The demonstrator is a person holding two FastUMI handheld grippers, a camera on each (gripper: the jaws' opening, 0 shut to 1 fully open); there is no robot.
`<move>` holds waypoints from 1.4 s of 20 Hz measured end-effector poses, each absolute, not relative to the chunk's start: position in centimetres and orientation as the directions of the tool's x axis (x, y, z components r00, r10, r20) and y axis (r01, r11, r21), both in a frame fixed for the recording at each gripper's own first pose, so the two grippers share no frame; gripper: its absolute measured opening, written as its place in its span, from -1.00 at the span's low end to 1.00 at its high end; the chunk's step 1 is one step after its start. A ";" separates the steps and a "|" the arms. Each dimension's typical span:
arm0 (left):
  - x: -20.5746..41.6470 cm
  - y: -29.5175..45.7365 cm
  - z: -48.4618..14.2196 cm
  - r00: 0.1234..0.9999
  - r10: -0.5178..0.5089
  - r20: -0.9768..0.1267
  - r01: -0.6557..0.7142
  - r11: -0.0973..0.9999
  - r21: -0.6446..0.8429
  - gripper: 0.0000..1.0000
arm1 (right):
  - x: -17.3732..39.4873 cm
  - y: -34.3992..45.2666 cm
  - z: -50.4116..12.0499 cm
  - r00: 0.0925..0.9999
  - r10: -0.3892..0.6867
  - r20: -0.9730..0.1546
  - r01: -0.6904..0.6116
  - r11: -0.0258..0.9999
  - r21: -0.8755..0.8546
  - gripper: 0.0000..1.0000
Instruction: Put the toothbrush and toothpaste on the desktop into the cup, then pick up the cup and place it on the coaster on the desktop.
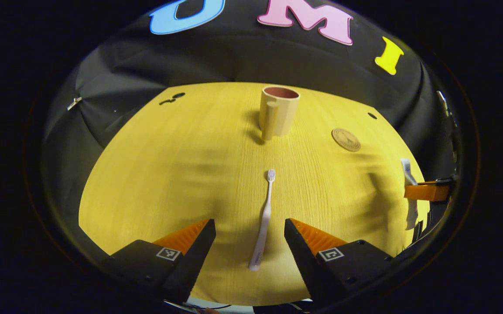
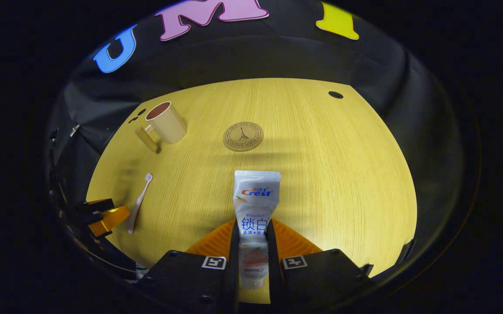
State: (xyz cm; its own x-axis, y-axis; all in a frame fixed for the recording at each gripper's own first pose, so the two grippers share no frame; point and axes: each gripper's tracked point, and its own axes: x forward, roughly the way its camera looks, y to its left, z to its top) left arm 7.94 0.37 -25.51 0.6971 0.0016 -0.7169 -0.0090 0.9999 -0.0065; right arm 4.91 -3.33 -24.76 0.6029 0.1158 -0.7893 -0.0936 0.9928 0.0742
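Right gripper view: right tool (image 2: 251, 237) clamps the toothpaste (image 2: 254, 209). Left tool (image 1: 250, 233) gapes wide, straddling the toothbrush (image 1: 264, 218) on the desk (image 1: 168, 174).

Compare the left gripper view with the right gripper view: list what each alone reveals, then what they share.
Left gripper view alone: the open left gripper straddling the toothbrush, fingers off it.

Right gripper view alone: the right gripper shut on the toothpaste, and the tower design on the coaster.

Shared: cup, toothbrush, coaster, toothpaste and wooden desktop.

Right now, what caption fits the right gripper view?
Right gripper shut on toothpaste; cup and coaster beyond.
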 end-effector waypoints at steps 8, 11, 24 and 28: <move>8.9 -0.6 -28.7 0.604 -0.008 -0.797 0.010 1.000 -0.003 0.85 | 5.0 -4.2 -23.9 0.632 0.136 -0.763 -0.117 0.990 0.079 -0.47; 9.0 -0.5 -28.9 0.594 0.008 -0.805 0.065 0.996 0.057 0.75 | 5.4 -4.1 -23.6 0.638 0.143 -0.756 -0.114 0.989 0.091 -0.37; 9.6 -2.7 -29.0 0.534 -0.023 -0.845 0.189 0.978 0.092 -0.84 | 10.4 -0.7 -20.5 0.697 0.218 -0.683 -0.242 0.968 0.063 -0.38; 9.5 -2.7 -28.8 0.559 -0.038 -0.828 0.153 0.987 0.058 -0.87 | 13.2 0.8 -18.8 0.725 0.248 -0.642 -0.281 0.958 0.053 -0.38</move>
State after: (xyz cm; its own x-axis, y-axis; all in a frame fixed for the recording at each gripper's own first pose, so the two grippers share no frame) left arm 9.45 -2.70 -28.80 0.5591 -0.0381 -0.8282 0.1527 0.9866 0.0577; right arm 13.18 0.76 -18.76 0.7250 0.2483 -0.6424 -0.2814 0.9581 0.0527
